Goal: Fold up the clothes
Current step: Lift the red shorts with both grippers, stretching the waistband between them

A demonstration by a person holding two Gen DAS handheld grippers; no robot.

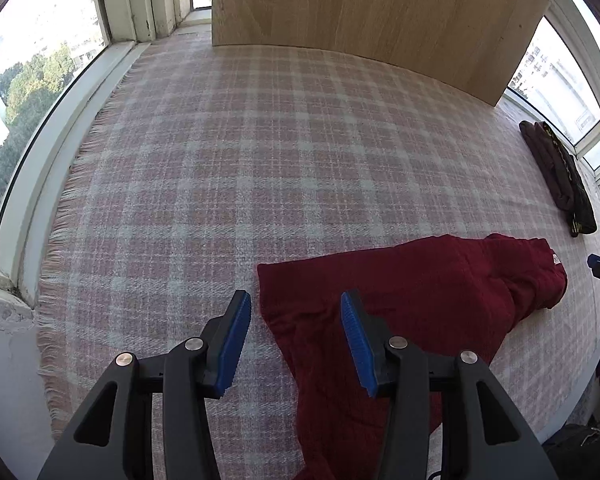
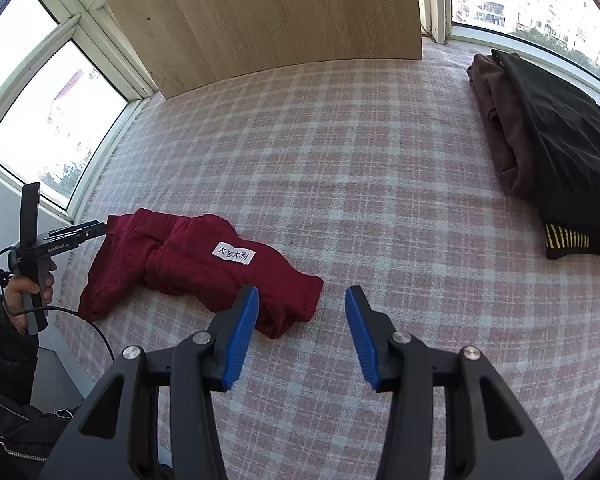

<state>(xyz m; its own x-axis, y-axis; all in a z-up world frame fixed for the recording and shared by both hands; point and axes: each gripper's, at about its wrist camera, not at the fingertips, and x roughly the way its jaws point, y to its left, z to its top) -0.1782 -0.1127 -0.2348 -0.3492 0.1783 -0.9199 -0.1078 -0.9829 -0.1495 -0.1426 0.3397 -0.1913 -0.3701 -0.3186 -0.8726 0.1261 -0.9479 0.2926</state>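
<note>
A dark red knitted garment [image 1: 412,300] lies crumpled on the plaid blanket [image 1: 228,168]; in the right wrist view it [image 2: 188,268] shows a white label with printed characters [image 2: 235,255]. My left gripper [image 1: 296,308] is open and empty, hovering over the garment's left edge. My right gripper [image 2: 302,300] is open and empty, just above the blanket at the garment's right end. The left gripper also shows in the right wrist view [image 2: 96,230], held by a hand at the garment's far end.
A stack of folded dark clothes, black on brown [image 2: 548,152], lies at the right by the window; it also shows in the left wrist view [image 1: 556,176]. A wooden board [image 2: 260,20] stands at the back. Windows surround the blanket [image 2: 380,208].
</note>
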